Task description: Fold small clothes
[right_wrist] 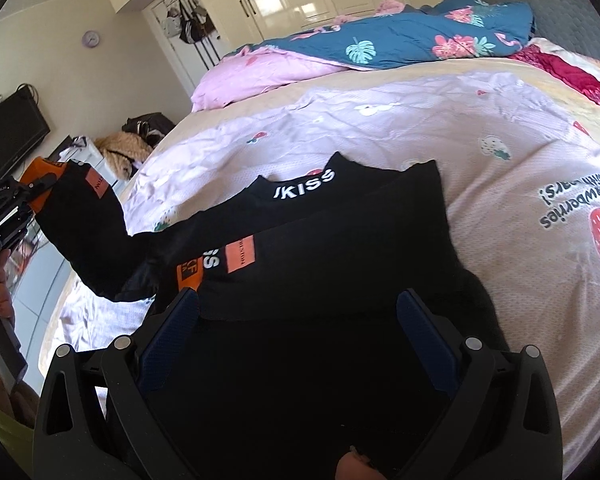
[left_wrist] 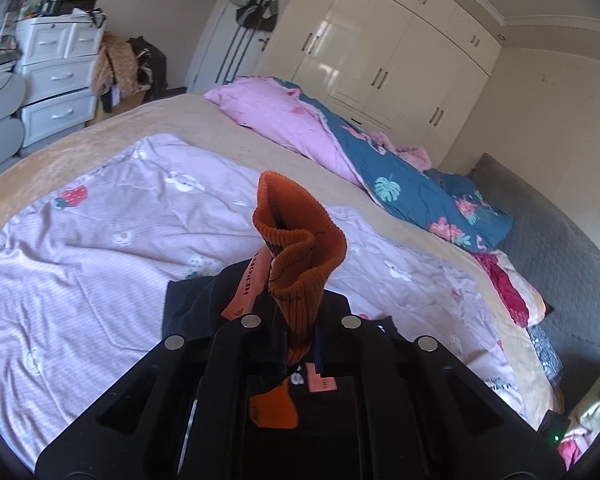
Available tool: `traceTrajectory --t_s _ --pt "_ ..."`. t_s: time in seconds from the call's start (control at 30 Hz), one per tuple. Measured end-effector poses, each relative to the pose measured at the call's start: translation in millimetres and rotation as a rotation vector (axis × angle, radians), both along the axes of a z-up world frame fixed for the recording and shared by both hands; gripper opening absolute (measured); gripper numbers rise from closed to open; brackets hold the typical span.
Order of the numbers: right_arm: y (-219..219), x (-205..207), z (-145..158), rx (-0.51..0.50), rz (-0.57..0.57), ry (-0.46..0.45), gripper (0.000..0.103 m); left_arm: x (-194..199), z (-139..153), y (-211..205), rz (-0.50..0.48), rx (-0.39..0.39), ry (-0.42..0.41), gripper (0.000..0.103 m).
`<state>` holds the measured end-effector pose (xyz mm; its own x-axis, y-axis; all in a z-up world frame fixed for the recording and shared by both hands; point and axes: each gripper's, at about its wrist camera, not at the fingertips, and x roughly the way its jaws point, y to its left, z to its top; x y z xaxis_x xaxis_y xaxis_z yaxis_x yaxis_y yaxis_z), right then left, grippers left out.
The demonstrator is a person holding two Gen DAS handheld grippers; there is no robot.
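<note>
A black top [right_wrist: 332, 216] with white "KISS" lettering and orange patches lies on the pink strawberry sheet [right_wrist: 480, 184]. One sleeve [right_wrist: 84, 232] is lifted off to the left. My left gripper [left_wrist: 296, 320] is shut on that sleeve's orange ribbed cuff [left_wrist: 296, 232], which sticks up past the fingers. In the right wrist view, the left gripper [right_wrist: 12, 208] shows at the far left edge with the cuff [right_wrist: 40, 172] in it. My right gripper [right_wrist: 298, 308] hovers over the near part of the top. It is open, with its blue pads [right_wrist: 168, 336] wide apart and black cloth below.
A rumpled blue floral and pink quilt [left_wrist: 412, 184] lies along the far side of the bed. The grey headboard [left_wrist: 560, 248] is at the right. A white dresser [left_wrist: 56, 76] and cream wardrobes [left_wrist: 380, 60] stand beyond. A fingertip [right_wrist: 352, 464] shows at the bottom edge.
</note>
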<state>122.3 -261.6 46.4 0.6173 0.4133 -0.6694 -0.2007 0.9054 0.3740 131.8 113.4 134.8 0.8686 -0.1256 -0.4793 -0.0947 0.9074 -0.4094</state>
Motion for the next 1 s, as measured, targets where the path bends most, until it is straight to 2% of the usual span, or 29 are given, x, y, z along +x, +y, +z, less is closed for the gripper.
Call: traceTrajectory --t_s 0.17,0.4,0.7,1.0 --pt "-15 -1 2 0.017 -0.023 -0.002 0.099 5 -2 -29 -0.079 0.008 -0.008 0.003" --pt "-38 -3 -1 0.019 -0.073 0.018 0.099 9 -20 -64 -0.186 0.008 0.022 0.003" --pt "-68 -7 -3 0.003 -0.151 0.034 0.099 18 -69 -109 -0.324 -0.008 0.139 0.002" --pt "-78 -8 -11 -0.015 -0.196 0.074 0.099 13 -120 -147 -0.453 -0.002 0.249 0.003"
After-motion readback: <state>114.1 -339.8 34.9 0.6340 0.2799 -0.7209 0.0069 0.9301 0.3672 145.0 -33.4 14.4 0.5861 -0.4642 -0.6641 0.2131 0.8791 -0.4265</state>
